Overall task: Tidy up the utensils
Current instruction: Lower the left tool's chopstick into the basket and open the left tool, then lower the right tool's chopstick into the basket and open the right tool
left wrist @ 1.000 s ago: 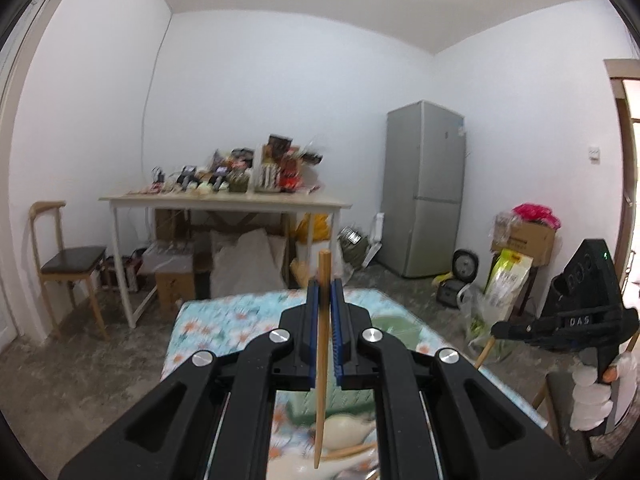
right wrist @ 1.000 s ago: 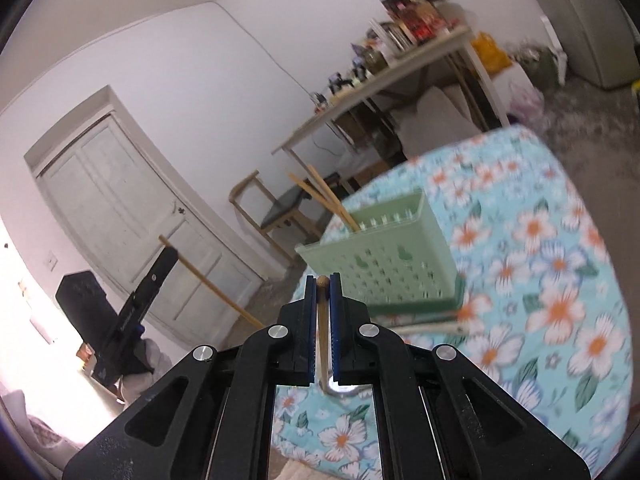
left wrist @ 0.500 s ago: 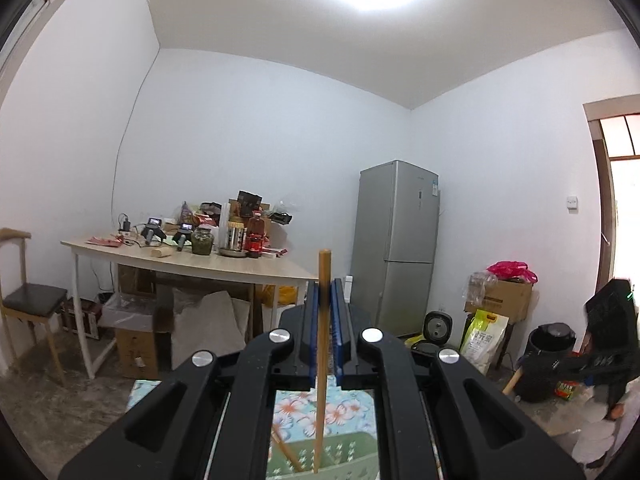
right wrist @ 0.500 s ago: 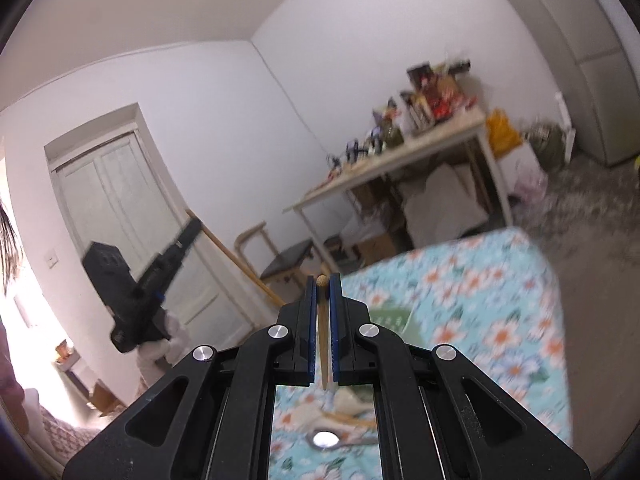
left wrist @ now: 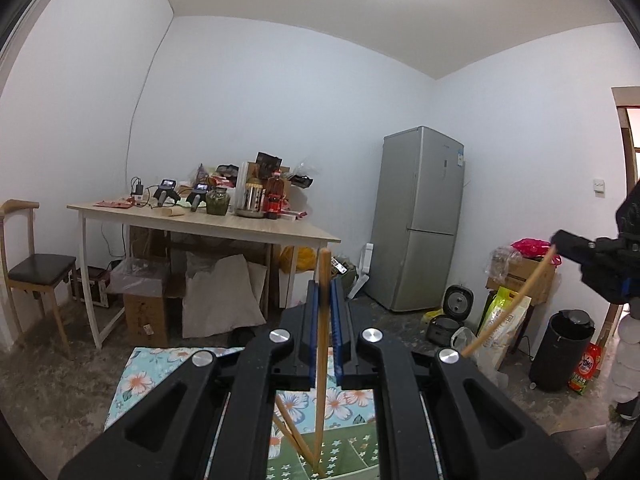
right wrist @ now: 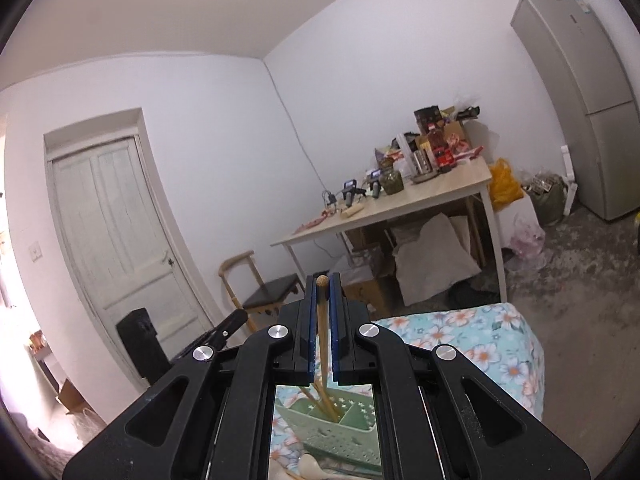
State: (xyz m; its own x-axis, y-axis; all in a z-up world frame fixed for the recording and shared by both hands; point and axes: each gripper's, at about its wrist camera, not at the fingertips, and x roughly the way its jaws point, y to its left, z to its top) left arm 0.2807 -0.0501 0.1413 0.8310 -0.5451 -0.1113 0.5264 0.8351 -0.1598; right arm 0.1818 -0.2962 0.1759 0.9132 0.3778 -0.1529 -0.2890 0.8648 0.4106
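Wooden chopstick pinched by left gripper; right gripper pinches a ladle handle.

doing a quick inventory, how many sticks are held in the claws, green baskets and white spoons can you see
held sticks: 2, one in the left claw, one in the right claw
green basket: 1
white spoon: 1
total: 4

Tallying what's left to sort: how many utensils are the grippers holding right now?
2. A wooden chopstick is clamped upright in the left gripper. A wooden-handled utensil is clamped in the right gripper, with its working end hidden.
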